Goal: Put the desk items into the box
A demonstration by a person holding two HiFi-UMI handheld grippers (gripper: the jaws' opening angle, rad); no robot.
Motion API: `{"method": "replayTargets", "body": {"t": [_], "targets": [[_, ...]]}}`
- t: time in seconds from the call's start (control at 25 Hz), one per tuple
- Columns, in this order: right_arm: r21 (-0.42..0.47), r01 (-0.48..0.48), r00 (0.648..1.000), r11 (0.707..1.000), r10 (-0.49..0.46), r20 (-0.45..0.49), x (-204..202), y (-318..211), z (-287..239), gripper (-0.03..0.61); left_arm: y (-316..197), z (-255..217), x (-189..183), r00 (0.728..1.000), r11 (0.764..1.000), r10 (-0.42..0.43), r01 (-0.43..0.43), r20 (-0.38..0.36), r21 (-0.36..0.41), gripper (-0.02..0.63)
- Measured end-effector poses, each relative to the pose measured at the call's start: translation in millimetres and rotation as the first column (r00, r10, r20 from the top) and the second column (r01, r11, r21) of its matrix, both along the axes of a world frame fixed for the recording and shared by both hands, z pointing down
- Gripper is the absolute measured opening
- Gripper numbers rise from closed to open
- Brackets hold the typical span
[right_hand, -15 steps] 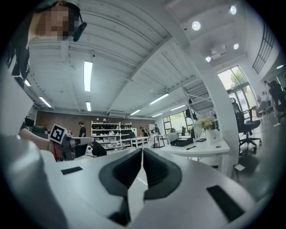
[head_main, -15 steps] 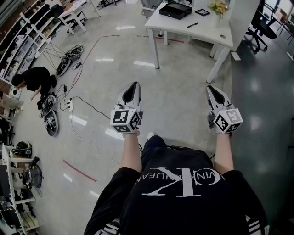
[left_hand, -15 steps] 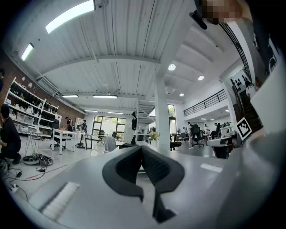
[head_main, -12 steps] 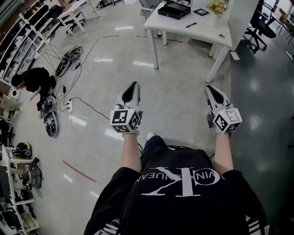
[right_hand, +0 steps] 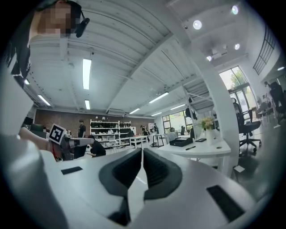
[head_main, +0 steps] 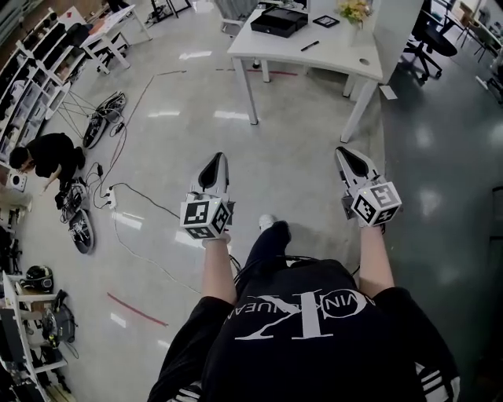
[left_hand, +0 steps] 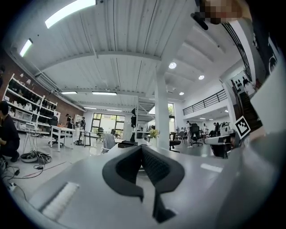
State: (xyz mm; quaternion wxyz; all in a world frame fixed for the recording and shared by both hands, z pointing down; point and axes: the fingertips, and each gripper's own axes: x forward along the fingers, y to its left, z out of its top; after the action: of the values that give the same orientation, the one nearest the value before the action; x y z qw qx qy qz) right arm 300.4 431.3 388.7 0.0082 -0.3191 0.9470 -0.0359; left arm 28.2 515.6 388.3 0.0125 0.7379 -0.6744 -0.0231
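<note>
**Box** (head_main: 284, 20): black and shallow, open side up. It sits at the far left end of a white worktop (head_main: 330, 61) at the top of the head view, well apart from both grippers. It also shows small in the right gripper view (right_hand: 181, 142). What it contains cannot be made out.

**Pen** (head_main: 309, 45): dark and slim. It lies flat on the worktop just in front of the box, apart from it.

**Flat dark frame** (head_main: 324, 21): lies on the worktop to the right of the box. What kind of item it is is too small to tell.

**Vase of flowers** (head_main: 353, 12): pale yellow blooms. It stands upright near the worktop's far right side, beside a white column (head_main: 397, 23).

**Left gripper** (head_main: 215, 158): held level over the floor and pointing towards the worktop. Its fingers (left_hand: 158, 167) are clenched tip to tip, with nothing between them.

**Right gripper** (head_main: 344, 154): held level alongside the left one, well to its right. Its fingers (right_hand: 158, 170) are pressed together and empty.

**Floor** (head_main: 299, 157): grey and glossy, with a short red tape line (head_main: 137, 310) at lower left.

**Cables** (head_main: 141, 188): trail across the floor to a power strip (head_main: 106, 196) on the left.

**Crouching person** (head_main: 47, 153): in black, at the left edge, beside white shelves (head_main: 35, 74).

**Office chair** (head_main: 428, 43): black, to the right of the worktop.
</note>
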Motion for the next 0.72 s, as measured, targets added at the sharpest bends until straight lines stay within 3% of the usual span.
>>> {"method": "replayTargets", "body": {"t": [0.24,0.36,0.44,0.72], "targets": [[0.041,-0.072,0.995,0.997,0.075,-0.067,-13.3,-48.4,1.8,0.025,-46.1,11.2,-23.3,1.0,1.0,0.0,-0.001,-0.022,-0.019,0.011],[0.024,-0.077,0.993,0.997,0.079,-0.086,-24.2,-81.9,9.5,0.03,-81.8,17.3,-31.0,0.999,0.999,0.017,-0.018,-0.031,-0.029,0.011],[0.012,-0.067,0.993,0.998,0.068,-0.1,-33.7,-100.6,14.3,0.07,-103.8,20.1,-37.1,0.999,0.999,0.029,-0.03,-0.03,-0.038,0.011],[-0.045,-0.102,0.99,0.994,0.097,-0.101,-65.8,-173.0,25.8,0.074,-181.2,24.5,-69.8,0.996,0.995,0.07,-0.073,-0.05,-0.066,0.011]]}}
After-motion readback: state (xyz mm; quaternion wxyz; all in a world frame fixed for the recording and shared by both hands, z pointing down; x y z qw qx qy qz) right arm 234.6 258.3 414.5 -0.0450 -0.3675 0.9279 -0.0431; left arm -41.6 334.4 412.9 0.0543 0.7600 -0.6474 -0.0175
